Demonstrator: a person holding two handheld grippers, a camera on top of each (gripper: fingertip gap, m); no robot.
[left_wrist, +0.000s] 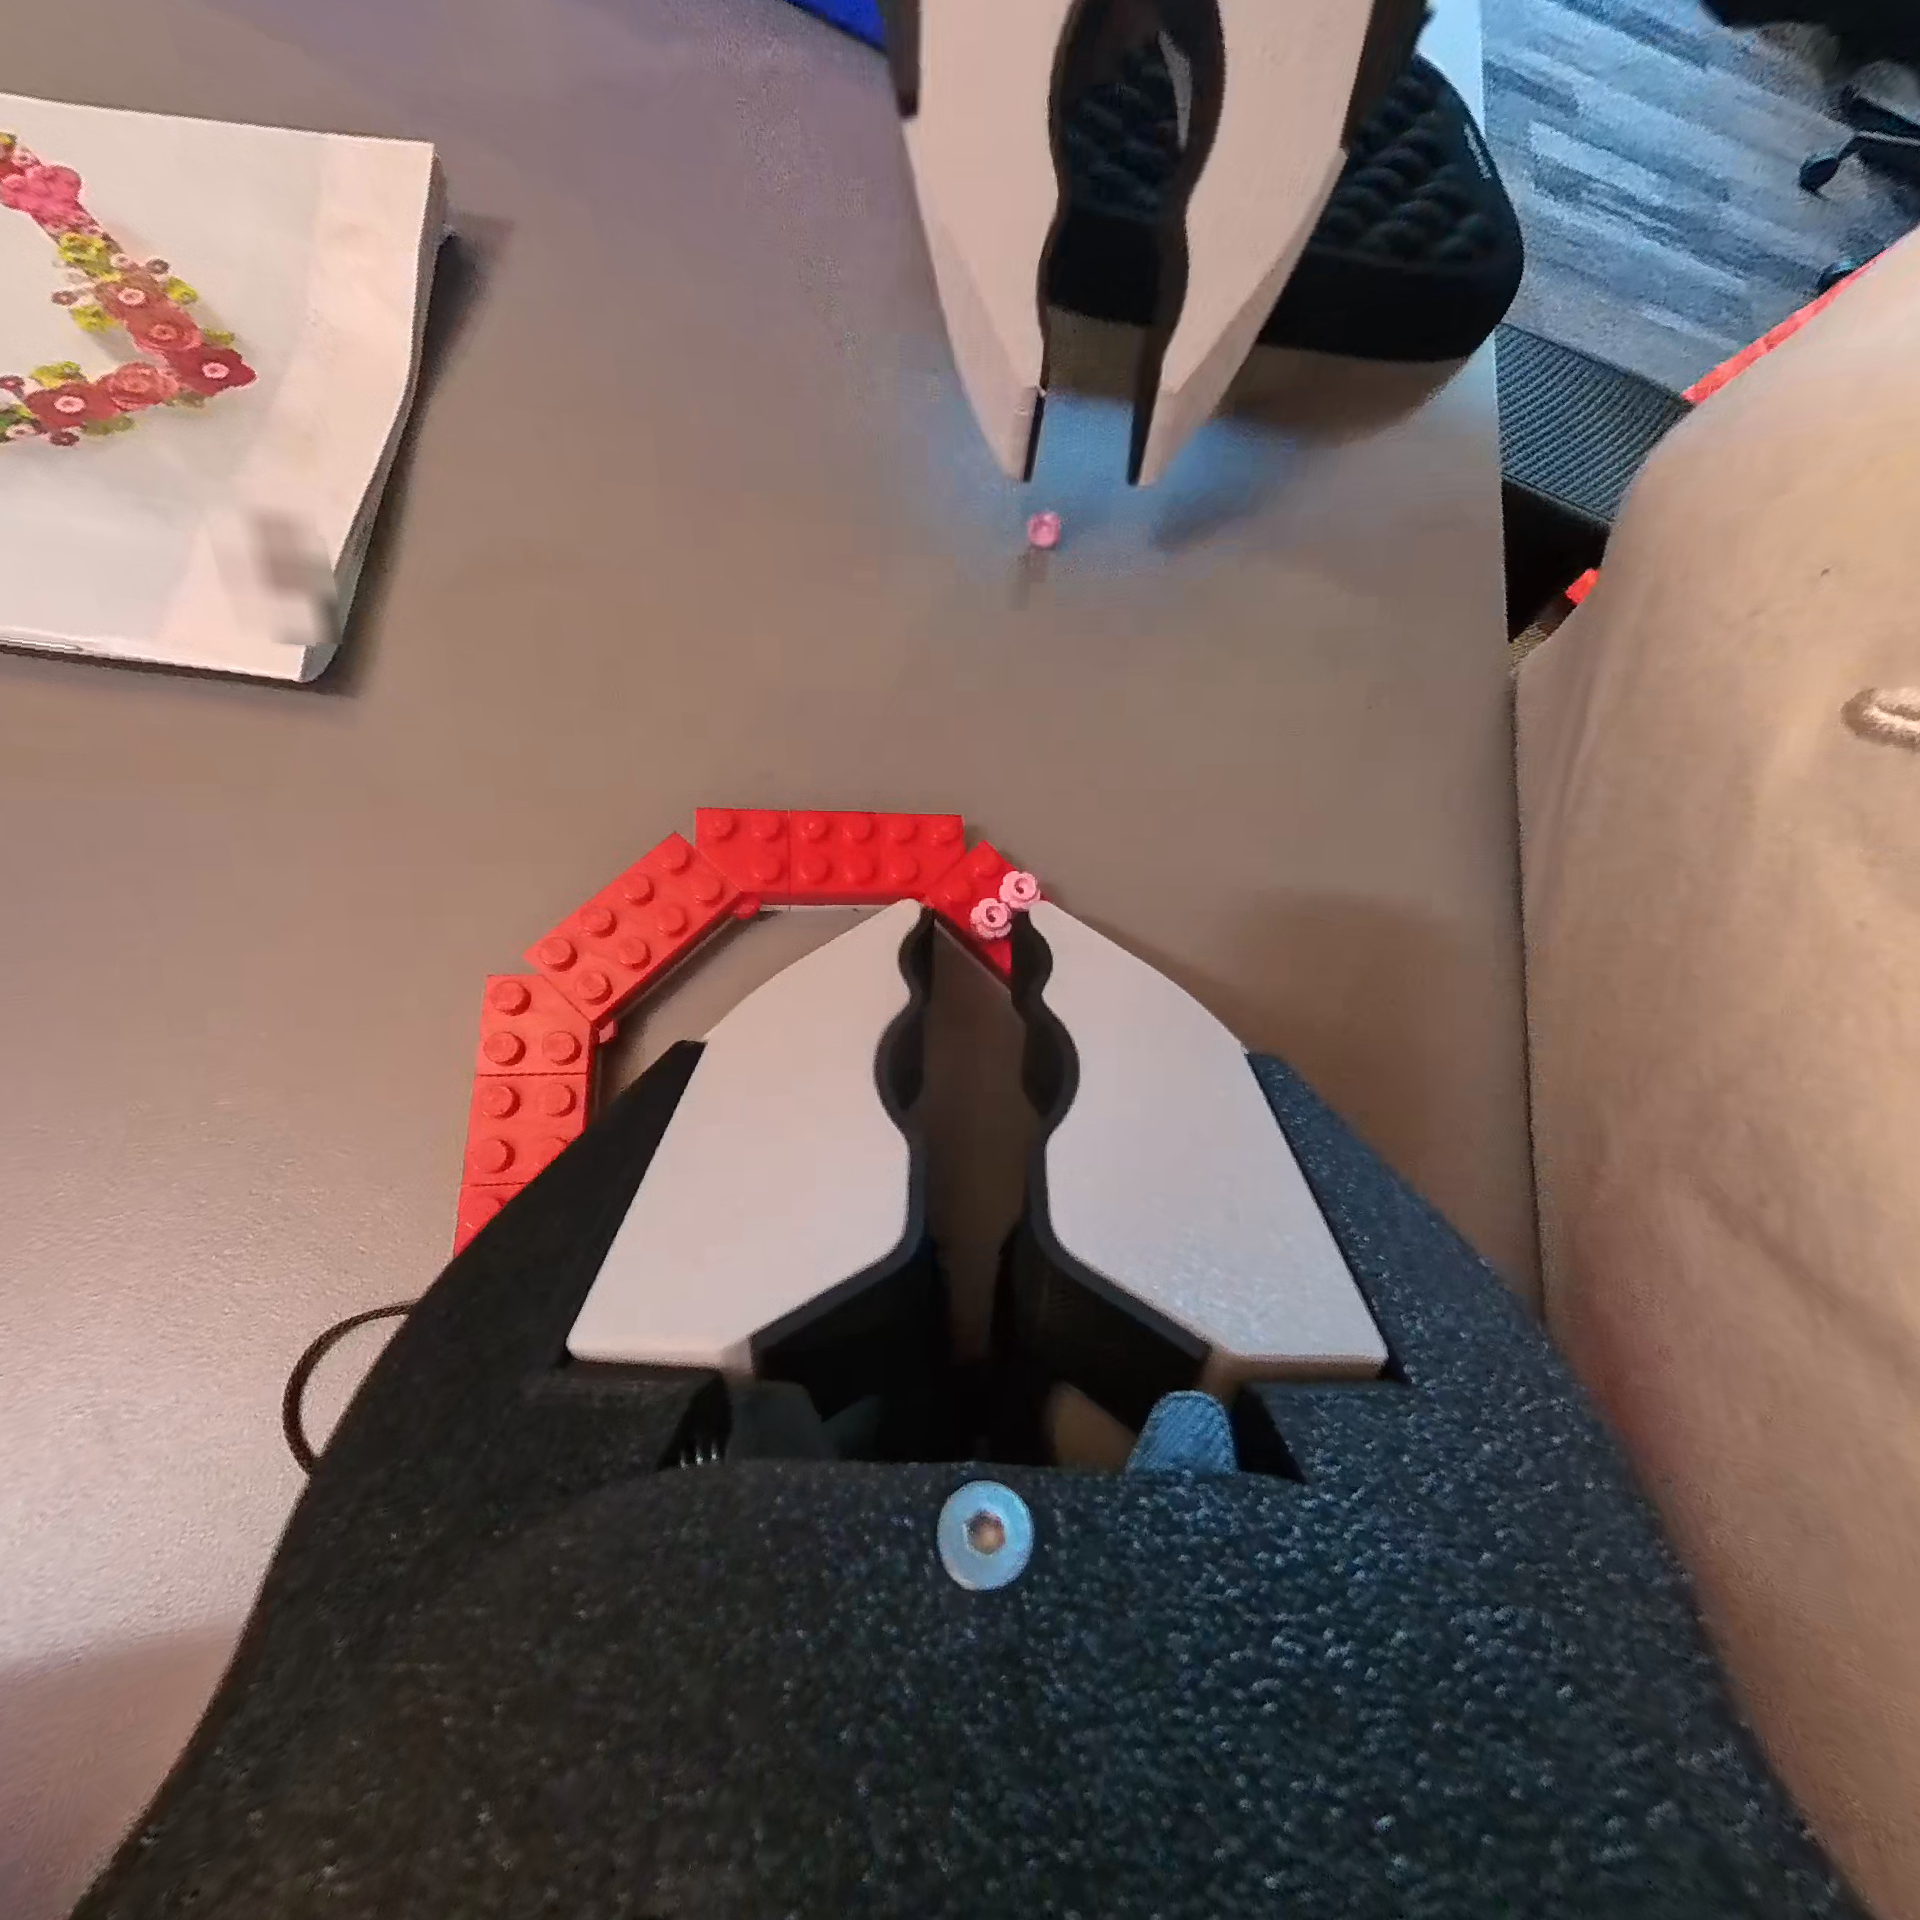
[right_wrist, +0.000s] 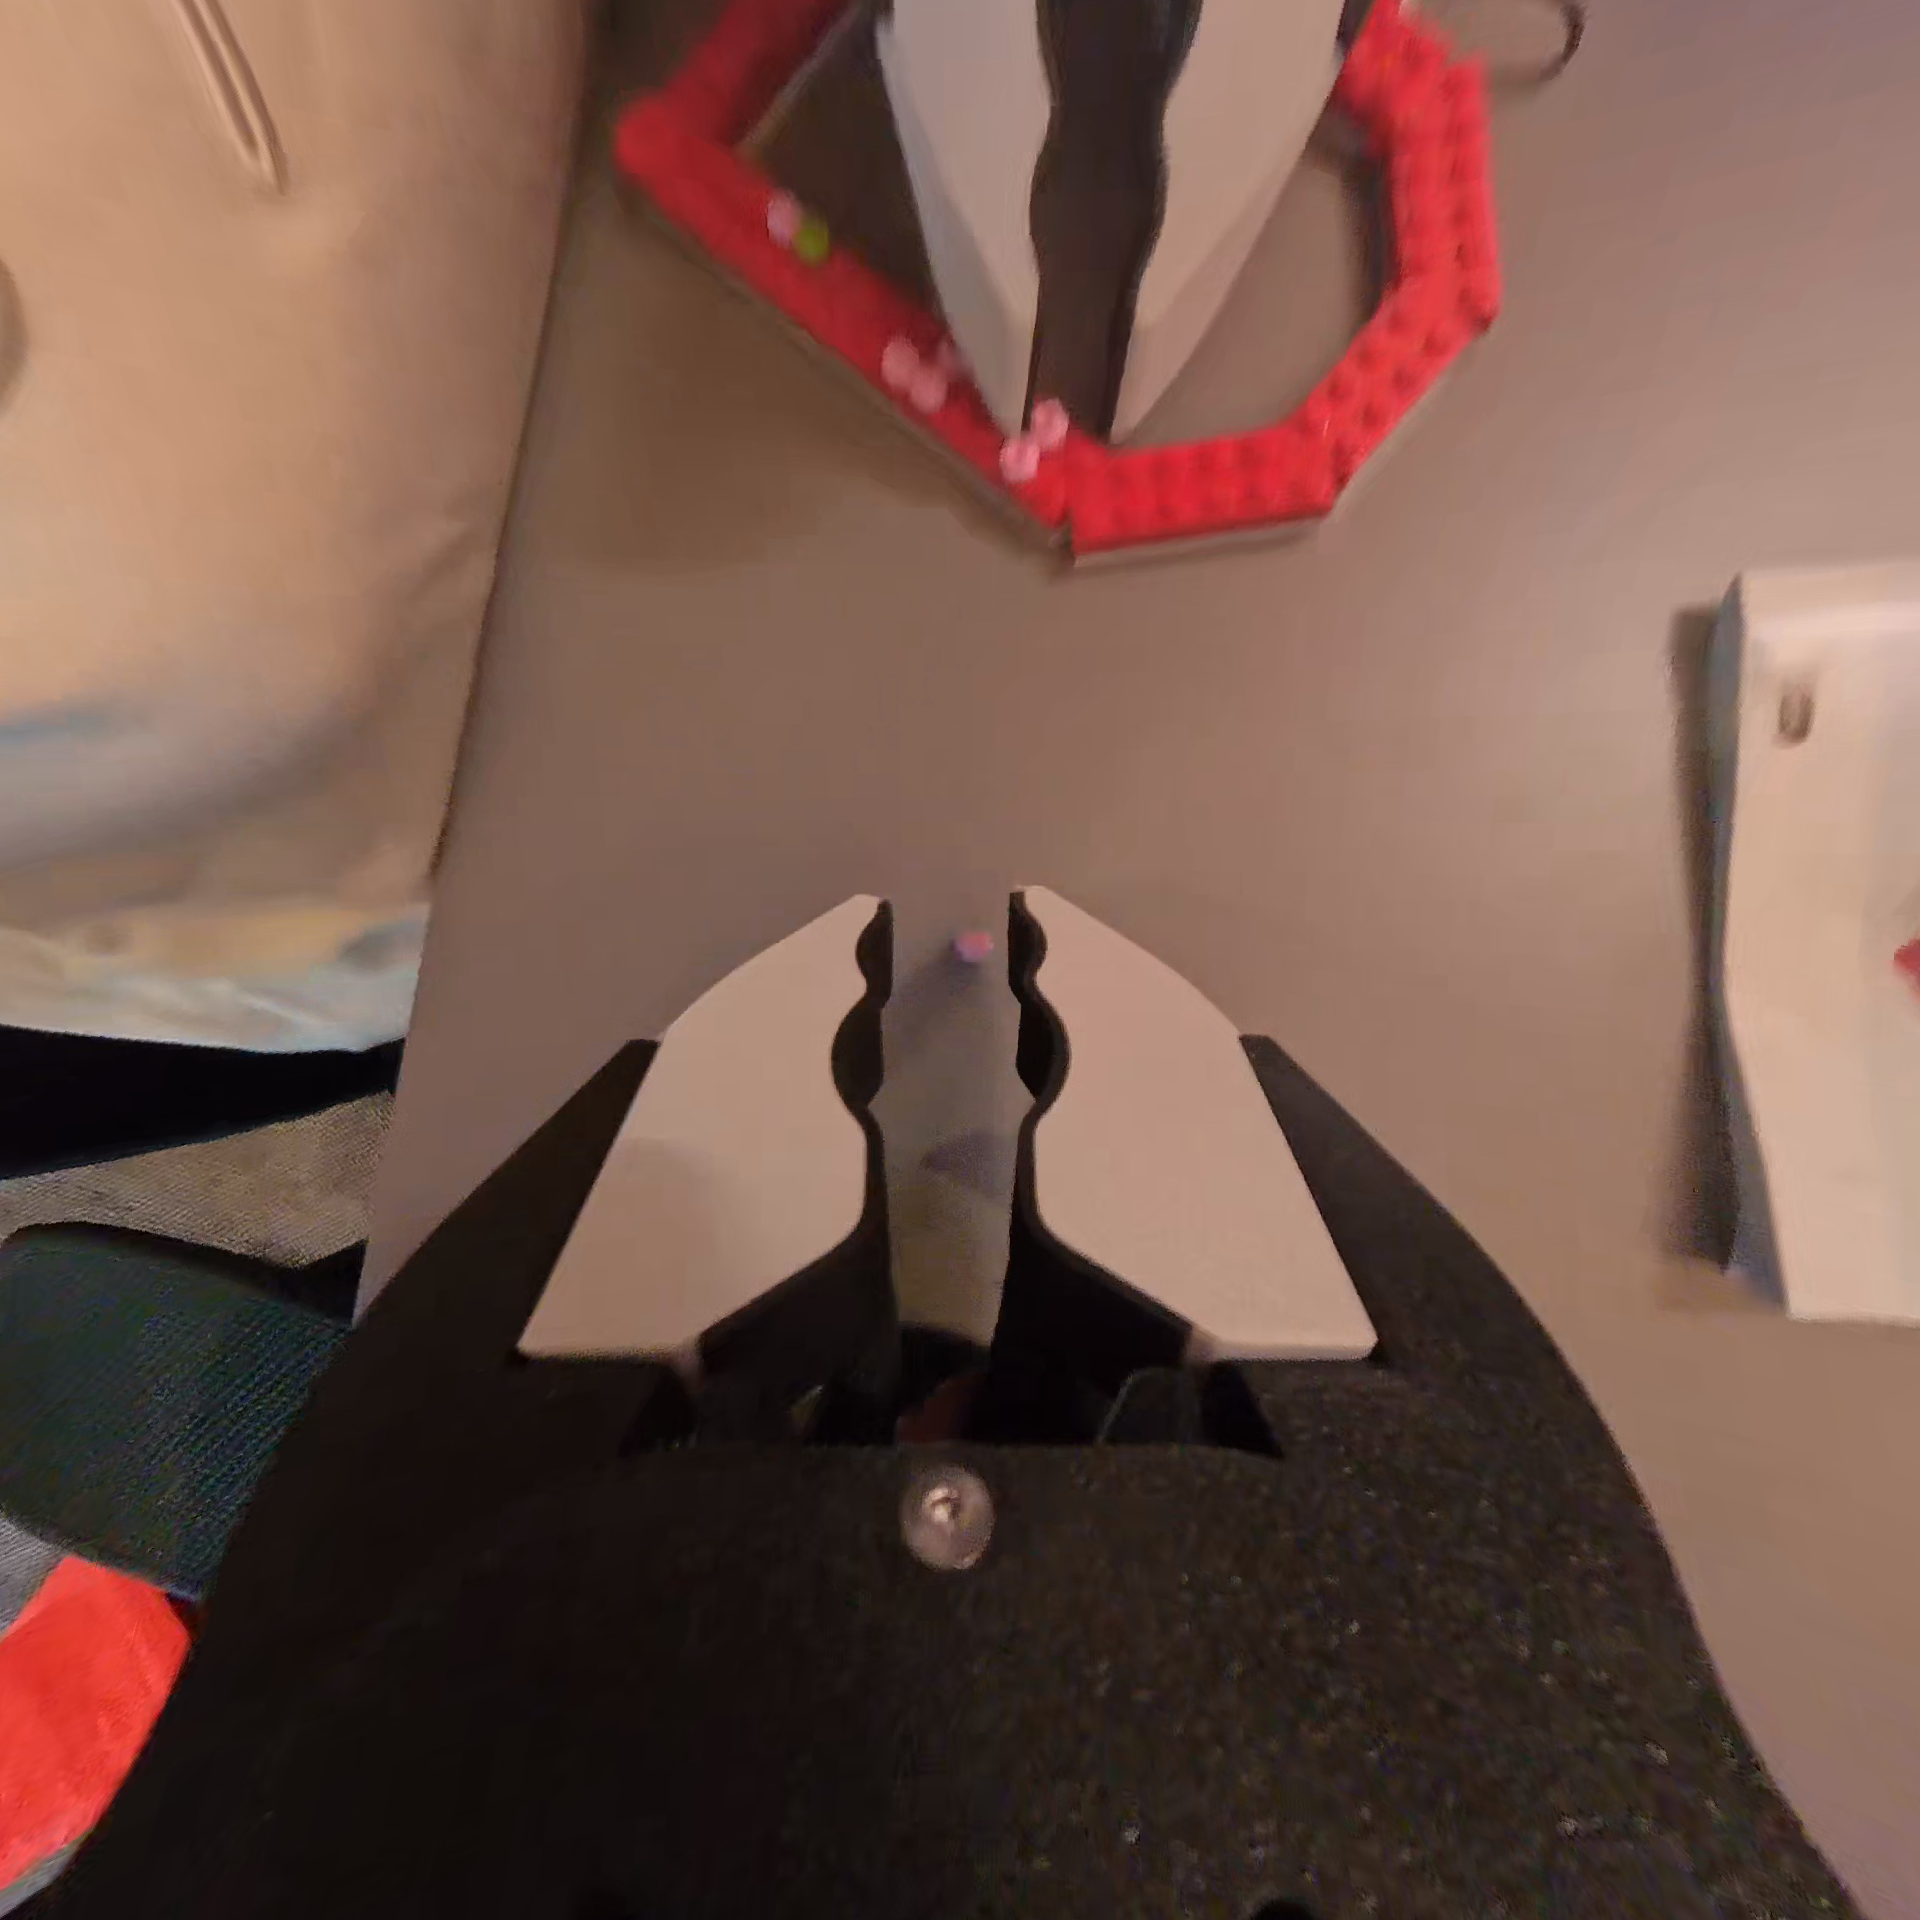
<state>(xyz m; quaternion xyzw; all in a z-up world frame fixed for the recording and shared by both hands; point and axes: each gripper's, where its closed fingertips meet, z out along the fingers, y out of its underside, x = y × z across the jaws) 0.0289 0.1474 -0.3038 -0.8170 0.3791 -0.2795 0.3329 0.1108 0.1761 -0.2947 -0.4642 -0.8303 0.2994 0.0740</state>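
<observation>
A red brick ring (left_wrist: 831, 862) lies on the grey-brown table, with two small pink flower studs (left_wrist: 1003, 904) on its right segment. My left gripper (left_wrist: 971, 920) is shut on that segment, just beside the studs. The right wrist view shows the ring (right_wrist: 1195, 488), more pink studs (right_wrist: 914, 374) and a green stud (right_wrist: 810, 241) on it. A loose pink stud (left_wrist: 1042, 528) lies on the table farther off. My right gripper (right_wrist: 951, 904) is open and low over the table, with that stud (right_wrist: 975, 945) between its fingertips, not touching them. The right gripper also shows in the left wrist view (left_wrist: 1086, 473).
A white booklet (left_wrist: 208, 468) with a flower wreath picture lies at the left; it also shows in the right wrist view (right_wrist: 1818, 935). Beige fabric (left_wrist: 1714, 1039) runs along the table's right edge. A black mesh chair (left_wrist: 1403, 239) stands beyond the far edge. A thin black cord (left_wrist: 312, 1382) lies near my left gripper. The left gripper's tips are roughly 9 cm from the right gripper's.
</observation>
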